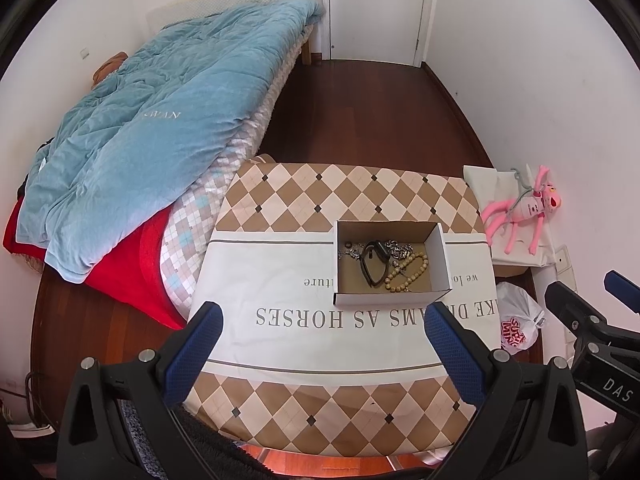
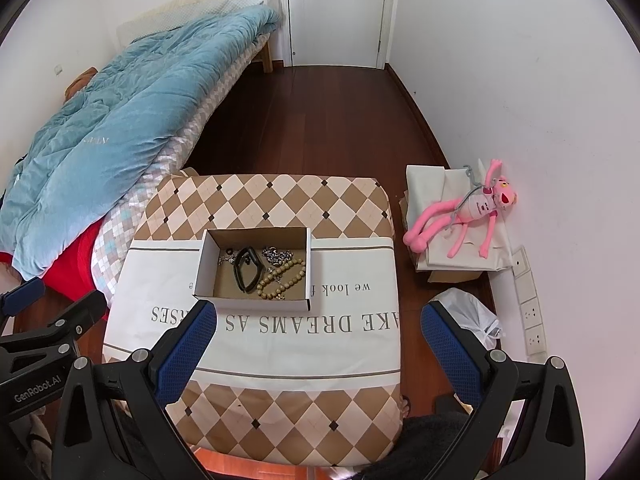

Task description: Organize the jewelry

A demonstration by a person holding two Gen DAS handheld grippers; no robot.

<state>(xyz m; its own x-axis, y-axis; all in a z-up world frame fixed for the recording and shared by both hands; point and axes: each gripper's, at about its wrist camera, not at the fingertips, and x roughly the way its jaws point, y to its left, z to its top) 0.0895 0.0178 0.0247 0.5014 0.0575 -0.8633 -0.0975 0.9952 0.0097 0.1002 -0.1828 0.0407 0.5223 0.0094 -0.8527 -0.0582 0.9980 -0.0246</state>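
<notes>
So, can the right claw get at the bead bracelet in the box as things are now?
Probably yes. The right claw is open and holds nothing, and the box has no lid. The bead bracelet lies on top near the front wall, though the black band and the chain lie close beside it.

Home bedroom: bed (image 1: 168, 128) with blue quilt (image 2: 112, 120) along wall, white door (image 1: 376, 8), wood floor (image 2: 320, 120), pink plush toy (image 2: 472, 212) near wall sockets (image 2: 530, 300).
</notes>
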